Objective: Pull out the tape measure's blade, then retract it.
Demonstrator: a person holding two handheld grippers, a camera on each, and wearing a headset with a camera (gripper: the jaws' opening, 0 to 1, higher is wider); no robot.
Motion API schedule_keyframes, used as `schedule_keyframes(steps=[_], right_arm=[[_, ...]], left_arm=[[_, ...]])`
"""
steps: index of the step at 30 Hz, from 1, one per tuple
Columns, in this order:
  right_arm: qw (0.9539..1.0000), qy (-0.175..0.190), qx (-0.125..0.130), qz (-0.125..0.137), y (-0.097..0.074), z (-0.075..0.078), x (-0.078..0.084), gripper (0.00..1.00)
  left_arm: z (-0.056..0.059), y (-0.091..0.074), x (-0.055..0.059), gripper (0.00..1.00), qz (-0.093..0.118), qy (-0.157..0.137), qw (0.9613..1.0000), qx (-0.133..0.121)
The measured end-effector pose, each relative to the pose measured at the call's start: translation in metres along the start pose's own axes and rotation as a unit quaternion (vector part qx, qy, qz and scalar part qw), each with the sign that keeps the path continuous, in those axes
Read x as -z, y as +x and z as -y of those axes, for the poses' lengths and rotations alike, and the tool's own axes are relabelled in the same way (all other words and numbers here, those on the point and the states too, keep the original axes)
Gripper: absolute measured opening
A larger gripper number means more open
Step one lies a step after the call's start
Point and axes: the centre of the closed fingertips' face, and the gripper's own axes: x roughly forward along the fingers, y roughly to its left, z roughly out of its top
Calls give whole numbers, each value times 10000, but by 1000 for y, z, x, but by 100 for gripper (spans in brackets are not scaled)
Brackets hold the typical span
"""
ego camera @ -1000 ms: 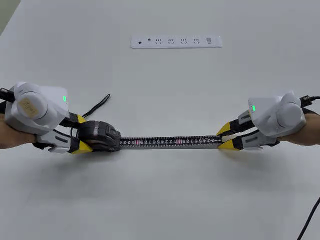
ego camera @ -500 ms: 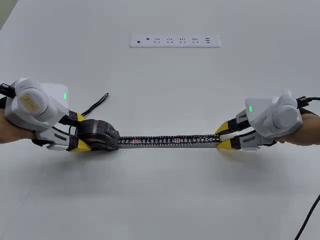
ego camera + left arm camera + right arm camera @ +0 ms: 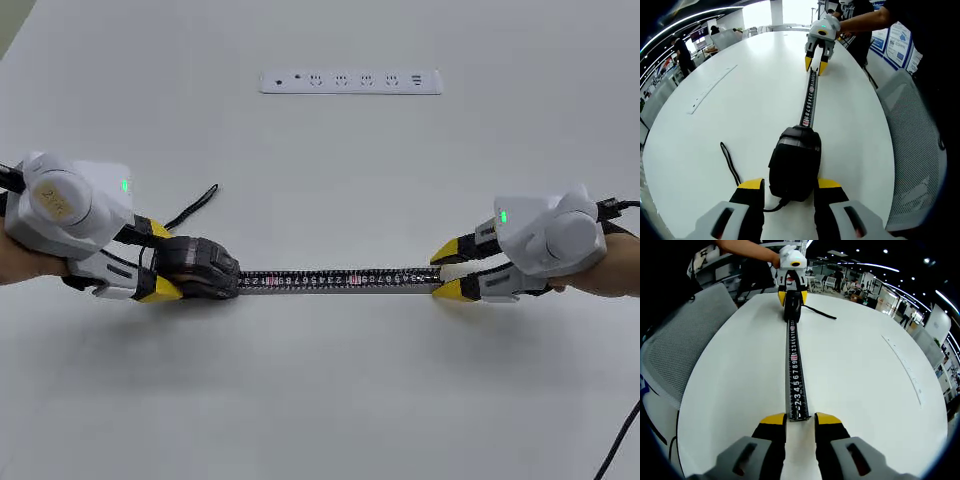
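My left gripper (image 3: 165,265) (image 3: 790,184) is shut on the black tape measure case (image 3: 200,270) (image 3: 795,162), which rests on the white table (image 3: 320,400). The blade (image 3: 340,280) (image 3: 810,95) (image 3: 795,370) lies flat on the table, stretched out to the right. Its hooked end sits between the yellow fingertips of my right gripper (image 3: 445,272) (image 3: 800,419), whose jaws stand slightly wider than the blade, so it is open. From the right gripper view the case (image 3: 792,307) and the left gripper (image 3: 791,295) show at the far end. The right gripper (image 3: 815,64) appears far off in the left gripper view.
A white power strip (image 3: 350,82) (image 3: 905,365) lies at the far side of the table. The case's black wrist strap (image 3: 195,208) (image 3: 730,162) trails behind it. A dark cable (image 3: 615,445) crosses the near right corner. A grey mesh chair (image 3: 910,125) (image 3: 685,330) stands beside the table edge.
The right gripper's jaws have spread a little around the blade's end. The blade stays at about the same length, and the left gripper and case have hardly moved.
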Motion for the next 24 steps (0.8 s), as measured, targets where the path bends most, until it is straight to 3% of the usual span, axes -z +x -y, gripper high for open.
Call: schedule_keyframes(steps=[11, 15, 18, 24], right_arm=[[9994, 269, 197, 65, -10, 1, 0, 35], [9987, 410, 289, 66, -14, 0, 0, 46], [9983, 473, 320, 138, -16, -2, -2, 53], [9955, 760, 475, 302, -17, -2, -6, 78]], left_arm=[[-2, -7, 0, 46, 172, -192, 9996, -126], [1, -9, -3, 51, 297, -308, 9990, -129], [5, -8, -4, 61, 409, -377, 9984, -78], [10, -8, -4, 82, 524, -452, 9975, -114]])
